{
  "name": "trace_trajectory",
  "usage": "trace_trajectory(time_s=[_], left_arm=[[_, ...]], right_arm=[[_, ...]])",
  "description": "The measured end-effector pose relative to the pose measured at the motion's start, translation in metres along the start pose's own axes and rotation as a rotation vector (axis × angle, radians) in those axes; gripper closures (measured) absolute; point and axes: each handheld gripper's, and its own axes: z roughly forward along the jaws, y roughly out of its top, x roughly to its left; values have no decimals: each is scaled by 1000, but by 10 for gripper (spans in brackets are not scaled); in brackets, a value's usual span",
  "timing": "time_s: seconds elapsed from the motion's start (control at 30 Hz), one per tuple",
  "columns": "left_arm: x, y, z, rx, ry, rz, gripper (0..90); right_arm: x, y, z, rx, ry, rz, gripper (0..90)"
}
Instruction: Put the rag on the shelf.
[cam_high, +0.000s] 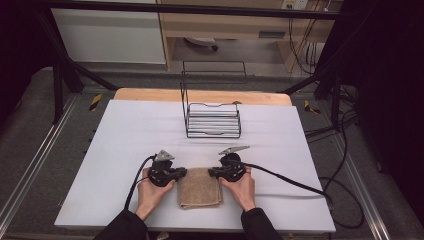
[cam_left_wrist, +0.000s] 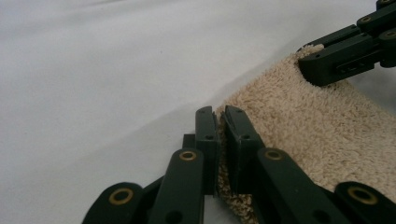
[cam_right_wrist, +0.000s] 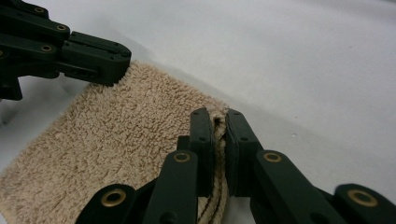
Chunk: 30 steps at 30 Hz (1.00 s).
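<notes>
White table carries a folded tan towel near its front edge — soft, light, floppy. Left gripper and right gripper each pinch a far corner, jaws pressed on terry.

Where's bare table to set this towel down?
Bare white table lies left of the wire rack, and right of it toward the edge. It is crowded near you: both tools, left and right, pinch the towel.

Towel: plain beige, fluffy pile. Left gripper, right gripper: black, brass-coloured rivets. Counter: white cover, light wood edge beyond rack. Wire rack, beyond towel: black. Sleeves: black.
</notes>
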Motion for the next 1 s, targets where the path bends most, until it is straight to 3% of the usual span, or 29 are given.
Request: trace_trajectory(time_s=[0.1,0.17,0.37,1.0], left_arm=[[0,1,-3,-15,-7,-3,851],[0,3,-10,-52,-27,0,851],[-6,7,-24,-103,-29,28,852],[-21,17,-46,-190,-43,87,851]], right_arm=[[1,0,-4,-22,-1,-4,837],[2,1,-8,-37,4,-10,837],[7,3,-21,-88,14,-18,839],[17,3,-50,-212,26,-53,840]])
